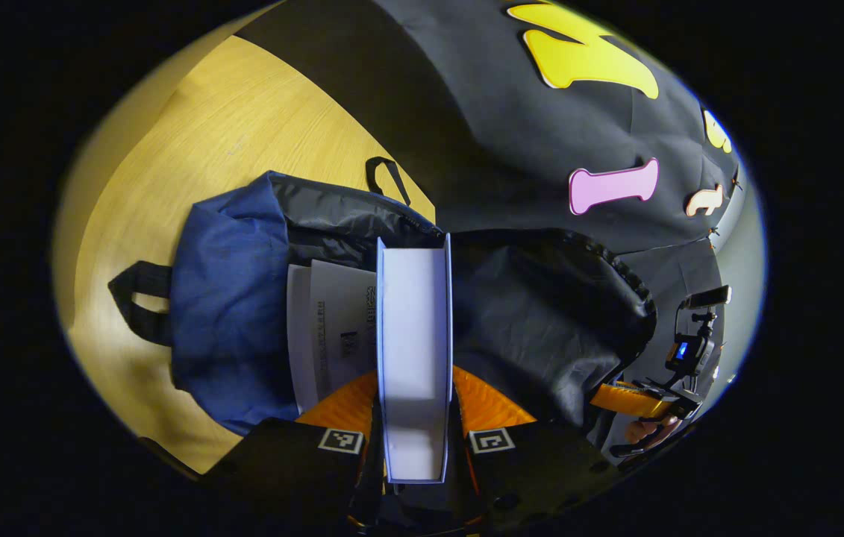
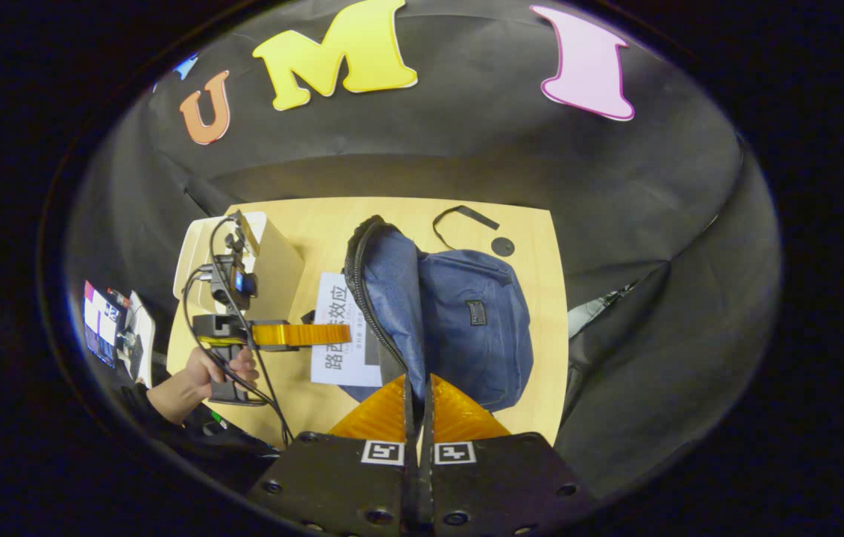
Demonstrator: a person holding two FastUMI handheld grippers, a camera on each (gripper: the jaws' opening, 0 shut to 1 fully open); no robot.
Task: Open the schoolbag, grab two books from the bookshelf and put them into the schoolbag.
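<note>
The left gripper (image 1: 416, 418) clamps a book (image 1: 414, 350) between its two fingers, one pressed against each cover. The book stands on edge with its page block facing the camera, and its far end reaches into the open mouth of the schoolbag (image 1: 242, 298).

A second book (image 1: 332, 328) (white cover, printed text) lies partly inside the schoolbag, just beside the held book on its left in the left gripper view.

The schoolbag lies on the wooden table (image 1: 190, 134), blue body to the left, black lining folded open to the right.

The right gripper (image 2: 417, 403) has its fingers pressed together on the zippered edge (image 2: 380, 343) of the flap, directly ahead of them, holding it raised. In the right gripper view a hand (image 2: 224, 369) grips the left gripper's handle, with a white bookshelf (image 2: 272, 257) beyond it at the table's left end.
</note>
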